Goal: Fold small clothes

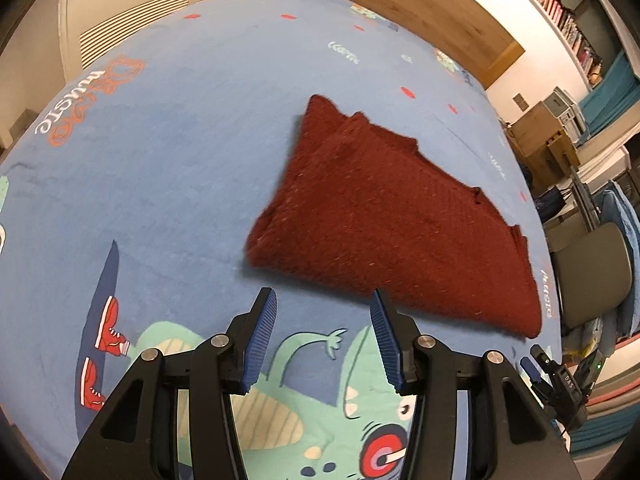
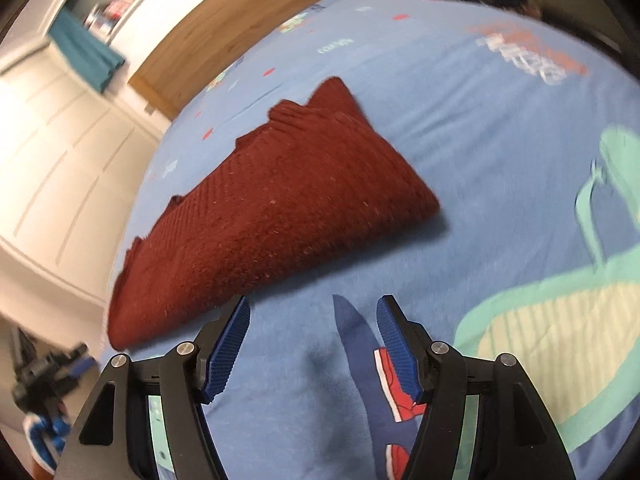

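Note:
A dark red knitted garment (image 1: pixel 384 216) lies folded in several layers on a blue cartoon-print blanket (image 1: pixel 168 152). It also shows in the right wrist view (image 2: pixel 272 216). My left gripper (image 1: pixel 323 300) is open and empty, hovering just short of the garment's near edge. My right gripper (image 2: pixel 314 306) is open and empty, just off the garment's near edge, above the blanket (image 2: pixel 500 140). The right gripper's body (image 1: pixel 560 384) shows at the lower right of the left wrist view. The left gripper's body (image 2: pixel 44 376) shows blurred at the lower left of the right wrist view.
A wooden headboard (image 1: pixel 420 12) runs along the bed's far side. Bookshelves (image 1: pixel 560 12), a cardboard box (image 1: pixel 540 136) and a grey chair (image 1: pixel 592 276) stand beyond the bed's right edge. White panelled doors (image 2: pixel 60 160) and a teal cloth (image 2: pixel 86 52) show in the right wrist view.

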